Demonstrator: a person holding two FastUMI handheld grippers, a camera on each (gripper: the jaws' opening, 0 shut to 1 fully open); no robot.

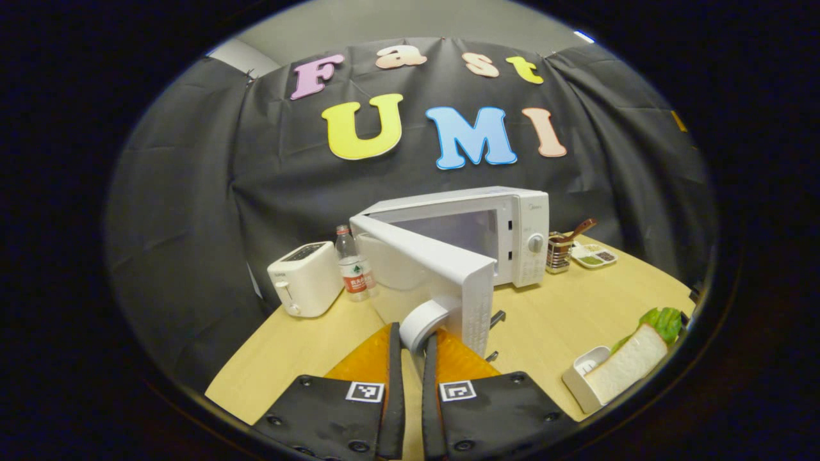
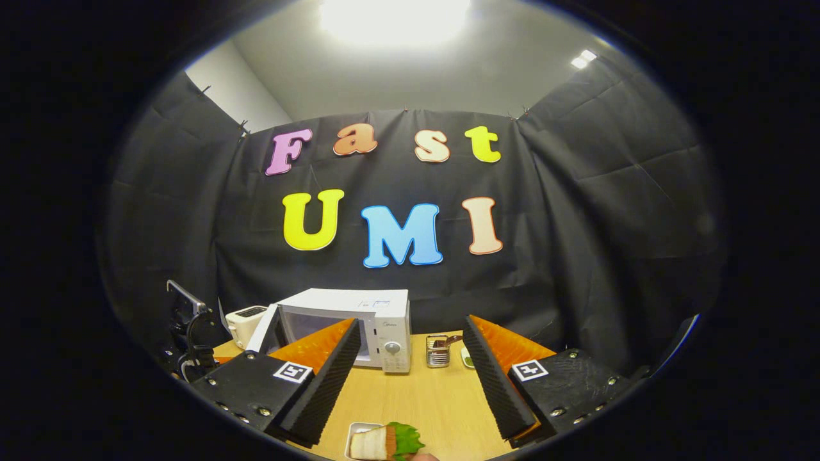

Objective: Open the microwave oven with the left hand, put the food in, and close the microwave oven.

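- Booth: black cloth wall behind, light wood tabletop (image 1: pixel 564 314) carrying everything.
- Left tongs (image 1: pixel 413 349): nearly closed, both fingers pinching the white round handle (image 1: pixel 424 323) at the free edge of the microwave door (image 1: pixel 442 272).
- Door is swung well out toward the camera, hinged on the left side; the cavity (image 1: pixel 458 230) behind it is open and looks empty.
- Right tongs (image 2: pixel 410 371): wide open, holding nothing, hovering above the tabletop and pointed at the microwave oven (image 2: pixel 349 326).
- Food: sandwich (image 1: pixel 628 365) with a lettuce leaf, standing in a small white tray (image 1: pixel 580 378) at the near right of the tabletop; in the right gripper view it sits just below the right tongs, between the two fingers but not touched.
- Further out: white toaster (image 1: pixel 306 278) and water bottle (image 1: pixel 353 262) left of the microwave; wire caddy with a spoon (image 1: pixel 560 250) and a small condiment dish (image 1: pixel 594 256) to its right.
- Step, as I read it: opening is done or near done, food not yet picked up.
- Next move calls for: left tongs keep the door out of the way or let go; right tongs drop onto the sandwich, close on it gently since bread will squash, then carry it past the door edge into the cavity.
- Risk: door drifting back into the path once released.
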